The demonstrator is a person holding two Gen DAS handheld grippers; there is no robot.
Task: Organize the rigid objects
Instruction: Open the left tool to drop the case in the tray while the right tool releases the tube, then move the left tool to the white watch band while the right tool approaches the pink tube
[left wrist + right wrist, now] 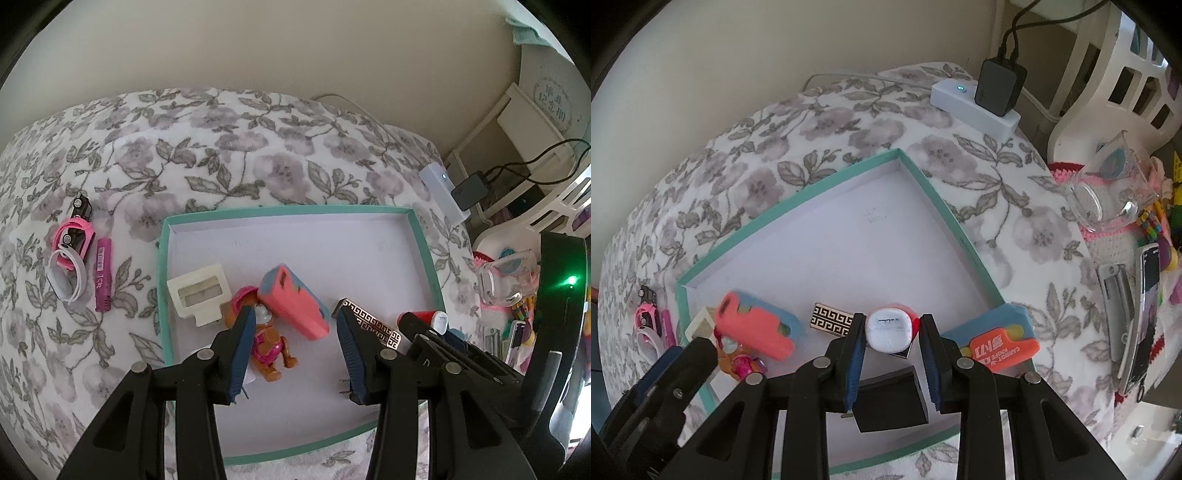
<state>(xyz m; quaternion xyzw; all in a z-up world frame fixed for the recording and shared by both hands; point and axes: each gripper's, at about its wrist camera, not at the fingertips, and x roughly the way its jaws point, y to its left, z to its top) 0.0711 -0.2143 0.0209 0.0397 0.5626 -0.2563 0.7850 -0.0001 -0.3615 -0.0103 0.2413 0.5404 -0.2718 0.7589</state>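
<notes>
Right claw (893, 334) pinches the red-and-white container (889, 329) over the teal box (960, 236); light, stiff, slick plastic (best gripped mid-body). Left claw (295, 317) hangs wide above the toy figure (271, 347).

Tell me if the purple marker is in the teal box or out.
Out. The purple marker lies on the floral cover, left of the teal box.

One teal tray (424, 254); two orange-blue sponge blocks (753, 332) (1001, 343); one toy figure (267, 343); two tongs (295, 321) (892, 328).
</notes>
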